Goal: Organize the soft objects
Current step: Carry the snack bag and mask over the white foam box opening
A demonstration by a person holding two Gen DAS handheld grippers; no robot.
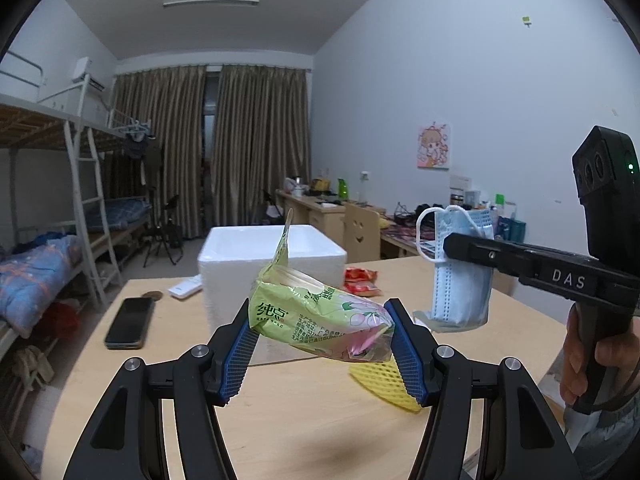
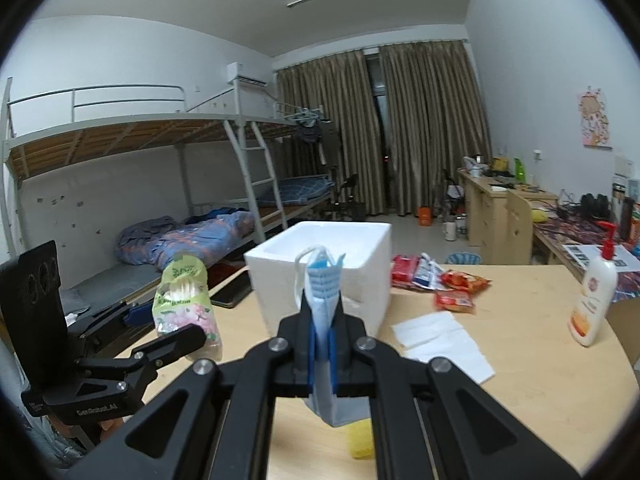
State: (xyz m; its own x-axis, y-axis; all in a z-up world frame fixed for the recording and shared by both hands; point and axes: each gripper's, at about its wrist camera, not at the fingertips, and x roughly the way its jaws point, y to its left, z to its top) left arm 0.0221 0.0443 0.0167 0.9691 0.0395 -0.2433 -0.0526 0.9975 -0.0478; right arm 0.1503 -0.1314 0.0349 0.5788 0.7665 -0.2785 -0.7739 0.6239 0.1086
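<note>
Dorm-room clutter frames a pale wooden table, with bunk beds along one wall and brown curtains at the far end. On the table stands an open white foam box, beyond both grippers.

From the left wrist view, the left gripper has its blue-padded fingers closed partway on a green plastic bag of cotton swabs, pinching it at both ends and holding it above the table. The bag's long axis runs roughly left to right between the pads, with a torn flap sticking up toward the box. This view also shows a dark phone lying flat on the table to the left, and a yellow foam net under the right pad.

The right wrist view adds what that view misses: a lotion pump bottle standing upright at the right, white tissue sheets lying flat, and red snack packets beside the box.

The right gripper is clamped nearly closed on a folded blue face mask. The mask hangs with its long axis vertical, ear loops at the top and lower edge dangling below the fingers, clear of the table and just short of the box.
</note>
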